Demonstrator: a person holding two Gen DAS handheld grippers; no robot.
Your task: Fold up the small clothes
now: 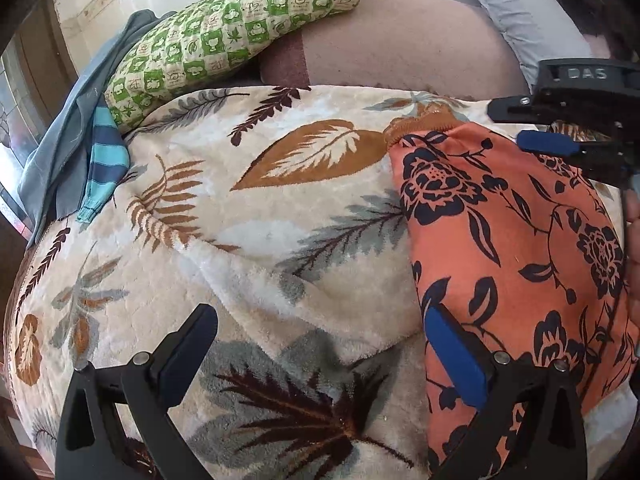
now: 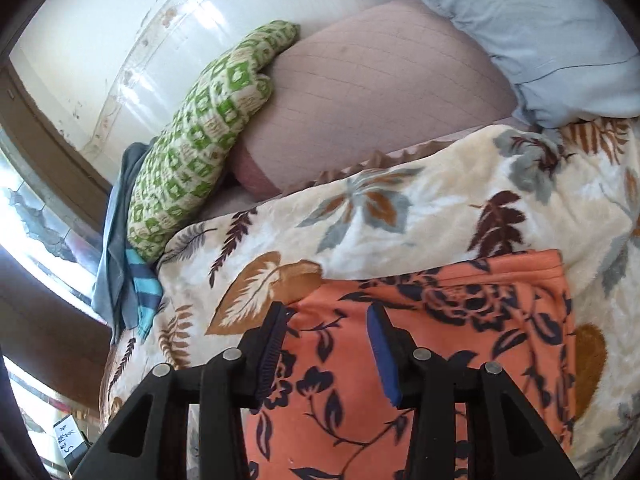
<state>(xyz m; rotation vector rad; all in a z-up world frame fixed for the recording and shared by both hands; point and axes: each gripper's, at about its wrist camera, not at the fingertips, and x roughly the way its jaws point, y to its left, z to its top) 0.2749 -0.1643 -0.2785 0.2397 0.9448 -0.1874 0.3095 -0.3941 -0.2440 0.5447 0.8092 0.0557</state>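
An orange garment with a dark floral print [image 1: 516, 248] lies flat on a cream leaf-patterned blanket [image 1: 280, 208]. It also shows in the right wrist view [image 2: 440, 344]. My left gripper [image 1: 320, 320] is open and empty, its right finger [image 1: 452, 344] over the garment's left edge. My right gripper [image 2: 330, 312] is open above the garment's top left corner. It also shows at the right edge of the left wrist view [image 1: 560, 140].
A green checked pillow [image 1: 224, 36] and a pink cushion [image 2: 372, 92] lie behind the blanket [image 2: 400, 220]. A grey cloth [image 1: 60, 152] and a blue striped piece [image 1: 104, 160] sit at the blanket's left edge. A light blue pillow [image 2: 540, 28] lies far right.
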